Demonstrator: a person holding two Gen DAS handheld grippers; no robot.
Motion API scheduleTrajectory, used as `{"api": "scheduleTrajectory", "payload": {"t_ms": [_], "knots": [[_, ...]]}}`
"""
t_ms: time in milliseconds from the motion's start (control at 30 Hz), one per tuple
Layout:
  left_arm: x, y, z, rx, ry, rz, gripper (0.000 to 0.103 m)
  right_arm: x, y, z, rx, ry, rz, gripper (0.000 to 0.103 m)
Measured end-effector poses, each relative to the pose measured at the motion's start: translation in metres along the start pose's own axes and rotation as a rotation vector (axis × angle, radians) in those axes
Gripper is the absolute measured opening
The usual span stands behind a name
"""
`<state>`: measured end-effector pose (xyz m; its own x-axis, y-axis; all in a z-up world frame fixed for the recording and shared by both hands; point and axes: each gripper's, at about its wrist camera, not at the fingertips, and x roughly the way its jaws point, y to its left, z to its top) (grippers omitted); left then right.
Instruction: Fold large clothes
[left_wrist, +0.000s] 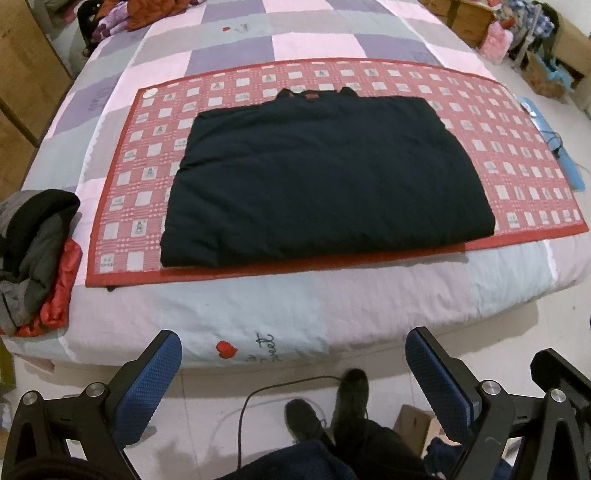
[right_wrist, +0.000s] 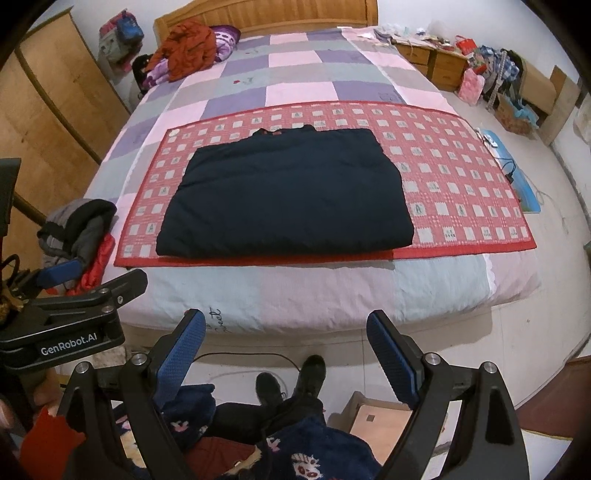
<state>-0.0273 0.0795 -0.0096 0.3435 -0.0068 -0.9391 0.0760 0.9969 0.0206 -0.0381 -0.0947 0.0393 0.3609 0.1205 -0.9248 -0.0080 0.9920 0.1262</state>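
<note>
Seemingly the fold is well along or finished: the dark coat (left_wrist: 325, 177) lies as a flat, squared-off block on the red checked mat (left_wrist: 517, 162), and neither gripper is near it. The left gripper (left_wrist: 293, 363) hangs off the near edge of the mat, out over the floor in front of the bed (left_wrist: 258, 310), its blue pads spread wide with nothing between them. The right gripper (right_wrist: 286, 338) hangs likewise on the near side of the mat, jaws released and empty.

Judging by the shape, the next move is either one more halving, which would call for both grippers to reach in and pinch the near edge of the coat, or lifting it aside toward the pile of jackets (left_wrist: 33, 251) left of the mat.

The coat looks thick and padded, with rounded edges and a collar showing at the far side of the mat. Its bulk would likely spring open if it is not pressed.
</note>
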Motion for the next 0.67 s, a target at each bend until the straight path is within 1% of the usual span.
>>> {"api": "scheduleTrajectory", "payload": {"t_ms": [467,667], "knots": [[0.008,-0.014,0.004,0.038,0.013,-0.006,0.1,0.003,-0.015,0.001,0.03,0.014,-0.009,0.091],[0.007,-0.018,0.006,0.056,0.006,-0.019,0.1,0.003,-0.018,0.002,0.046,0.017,-0.015,0.091]]}}
